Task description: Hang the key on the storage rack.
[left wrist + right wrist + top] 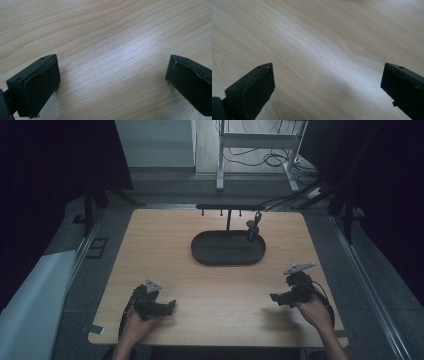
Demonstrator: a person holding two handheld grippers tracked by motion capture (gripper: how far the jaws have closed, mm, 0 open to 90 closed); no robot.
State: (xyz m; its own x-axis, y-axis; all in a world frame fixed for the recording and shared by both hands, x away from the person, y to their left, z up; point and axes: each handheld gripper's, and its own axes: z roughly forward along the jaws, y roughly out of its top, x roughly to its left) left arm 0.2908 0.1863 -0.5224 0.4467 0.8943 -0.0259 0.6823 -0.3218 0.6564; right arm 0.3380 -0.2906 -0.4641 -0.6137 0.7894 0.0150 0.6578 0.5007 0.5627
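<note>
A light wooden worktop [210,285] sits in a dim room. Both jaws gape over bare wood, the left gripper [112,82] and right gripper [328,87] empty. Ahead, nearer the right gripper, a small dark object [253,227] hangs from the black T-shaped rack [228,207] over the black oval tray [200,255].

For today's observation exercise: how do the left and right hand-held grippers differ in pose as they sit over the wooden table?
The left hand-held gripper sits nearer the table's front edge; the right hand-held gripper sits slightly farther in. The left points rightward, the right leftward. Both black grippers are open, empty, over the bare light wooden table.
</note>
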